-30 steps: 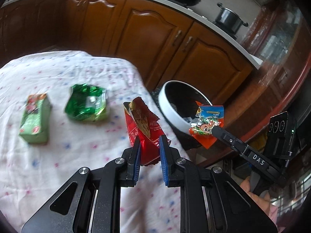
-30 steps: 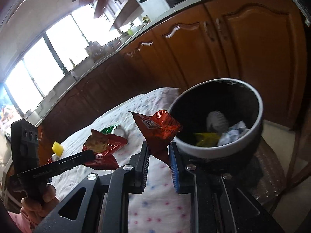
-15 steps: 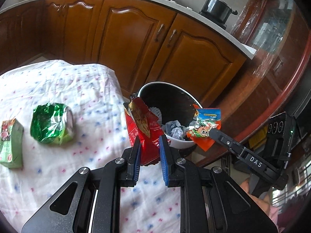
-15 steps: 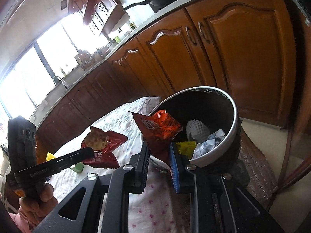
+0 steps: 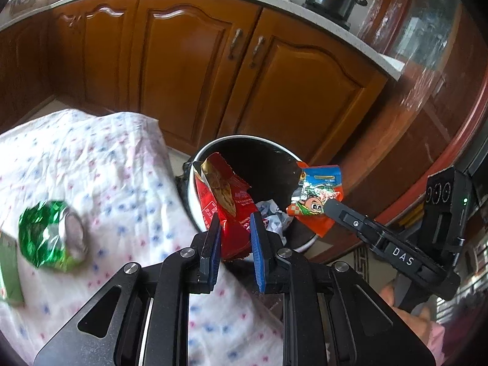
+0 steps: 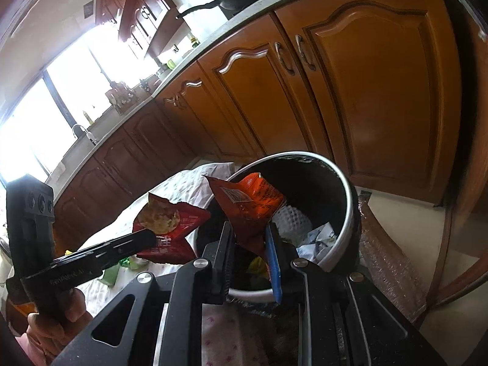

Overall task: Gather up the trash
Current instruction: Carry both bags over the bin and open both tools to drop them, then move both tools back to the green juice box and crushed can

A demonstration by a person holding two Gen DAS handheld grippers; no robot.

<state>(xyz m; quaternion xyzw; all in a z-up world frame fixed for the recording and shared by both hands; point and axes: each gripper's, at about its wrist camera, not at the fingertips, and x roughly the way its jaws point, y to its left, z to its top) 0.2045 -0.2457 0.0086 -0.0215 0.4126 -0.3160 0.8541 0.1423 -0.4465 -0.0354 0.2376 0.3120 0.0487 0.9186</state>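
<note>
A torn red foil snack wrapper [image 5: 225, 210] with a picture of crisps stands upright, pinched at its lower end, at the near rim of the round white-rimmed, black-lined trash bin [image 5: 195, 189]. An orange cartoon-printed plastic packet [image 5: 317, 198] hangs over the bin's right rim, gripped at one corner. Crumpled white paper [image 5: 274, 213] lies inside the bin. Left of the bin, a crumpled green foil bag [image 5: 52, 235] lies flat, with a green carton [image 5: 9, 268] just beyond it.
</note>
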